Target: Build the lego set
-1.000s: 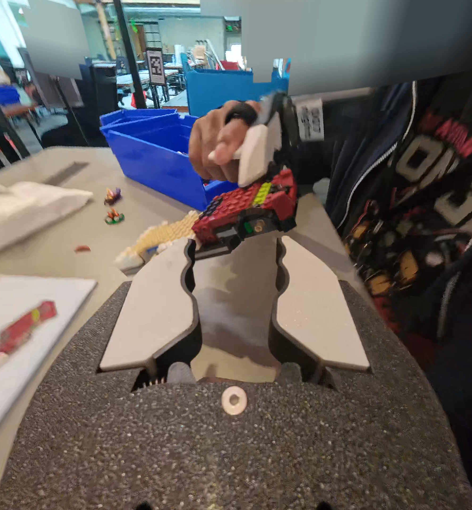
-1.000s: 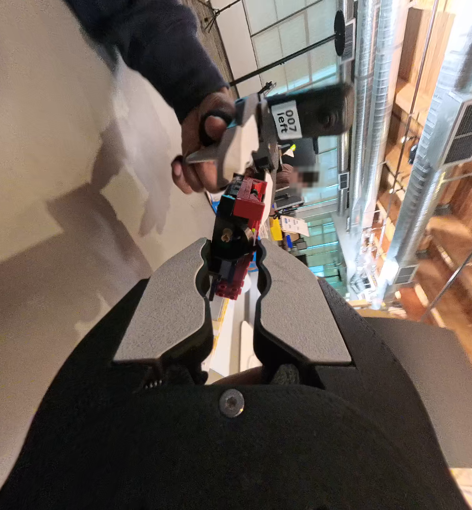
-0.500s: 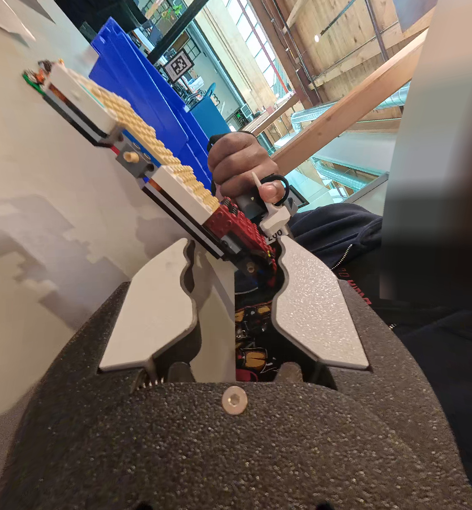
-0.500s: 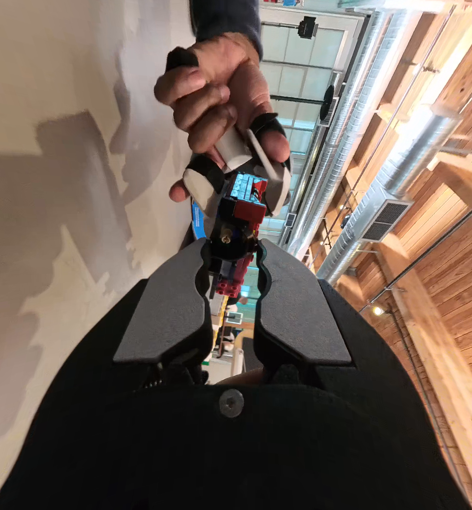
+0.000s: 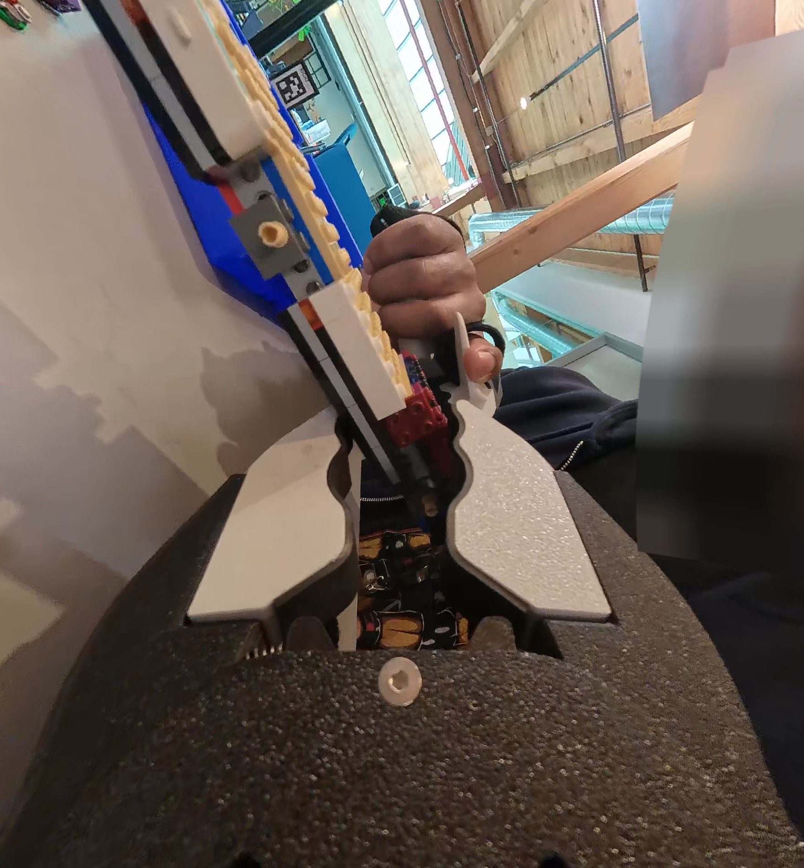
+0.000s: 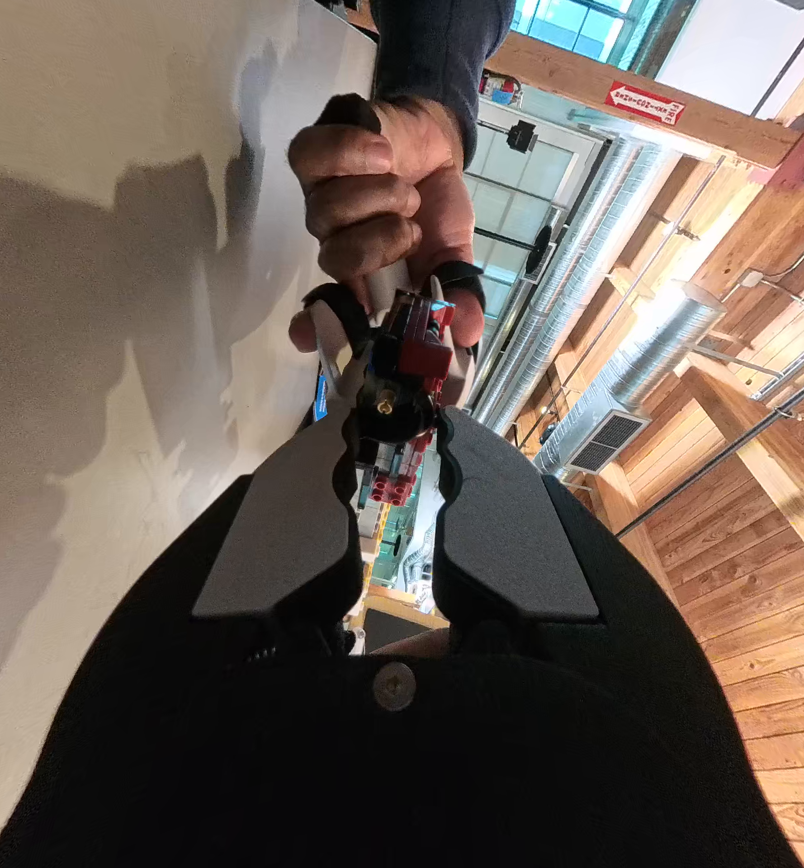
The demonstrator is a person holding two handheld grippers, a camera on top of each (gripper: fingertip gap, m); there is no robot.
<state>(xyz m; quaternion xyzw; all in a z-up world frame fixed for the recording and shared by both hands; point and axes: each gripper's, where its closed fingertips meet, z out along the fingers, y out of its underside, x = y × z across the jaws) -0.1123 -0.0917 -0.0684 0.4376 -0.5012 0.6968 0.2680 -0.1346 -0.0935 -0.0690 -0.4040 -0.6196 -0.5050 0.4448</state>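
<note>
Room: timber-clad walls and beams, silver ducting (image 6: pixel 574 300), tall windows; both views are tilted hard, so the pale table (image 5: pixel 62 291) runs up the left side of each picture.
Model: a long toy-brick model (image 5: pixel 343 329) held in the air between my two grippers. White side panels, a tan studded top, a black and grey strip along the underside, a grey block with a tan pin partway along, and a dark red brick section at the near end.
Model, other end: from the right wrist view I see a round black part with a brass-coloured pin (image 6: pixel 383 407), red bricks above and below it, and a small turquoise piece.
Left gripper (image 5: pixel 402 441): fingers narrowed around the red and black end of the model; the right finger (image 5: pixel 499 498) lies against the red bricks. At the left finger I cannot tell whether it presses on the black strip.
Right gripper (image 6: pixel 393 430): both dark fingertips pinch the round black part, one on each side.
Hands: a hand (image 5: pixel 421 277) wraps the far gripper's handle in each view, dark sleeve behind.
Background: blue bin (image 5: pixel 193 225) on the table behind the model; square black-and-white marker (image 5: pixel 294 87) farther back.
</note>
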